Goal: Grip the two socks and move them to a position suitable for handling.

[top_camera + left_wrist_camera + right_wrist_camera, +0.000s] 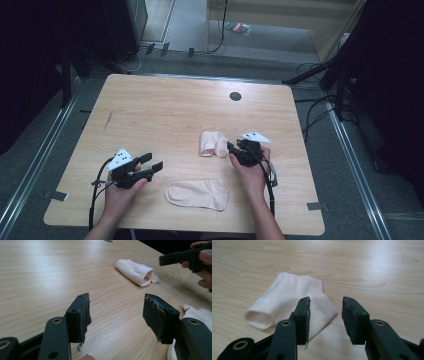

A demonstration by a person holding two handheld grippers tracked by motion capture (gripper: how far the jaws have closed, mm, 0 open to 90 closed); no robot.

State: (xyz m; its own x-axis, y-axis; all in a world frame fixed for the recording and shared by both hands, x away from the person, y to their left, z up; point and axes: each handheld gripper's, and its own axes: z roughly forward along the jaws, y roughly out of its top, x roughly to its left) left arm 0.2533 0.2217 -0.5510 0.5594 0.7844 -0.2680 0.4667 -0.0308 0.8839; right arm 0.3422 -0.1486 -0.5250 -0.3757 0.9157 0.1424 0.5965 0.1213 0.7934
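Left gripper (150,165) low over table (165,105) near front-left, jaws apart, nothing btwn pads. Right gripper (232,148) w/ jaws part open, just beside folded sock (212,143), pads not on it; right gripper view: folded sock (287,305) lies ahead of tips, none btwn pads. Flat sock (197,194) near front edge, btwn both hands, untouched.

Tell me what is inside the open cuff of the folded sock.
The folded sock lies on the table. Its cuff mouth gapes, showing pale fabric just past the rim; deeper in, the sock's own folds cover the view.
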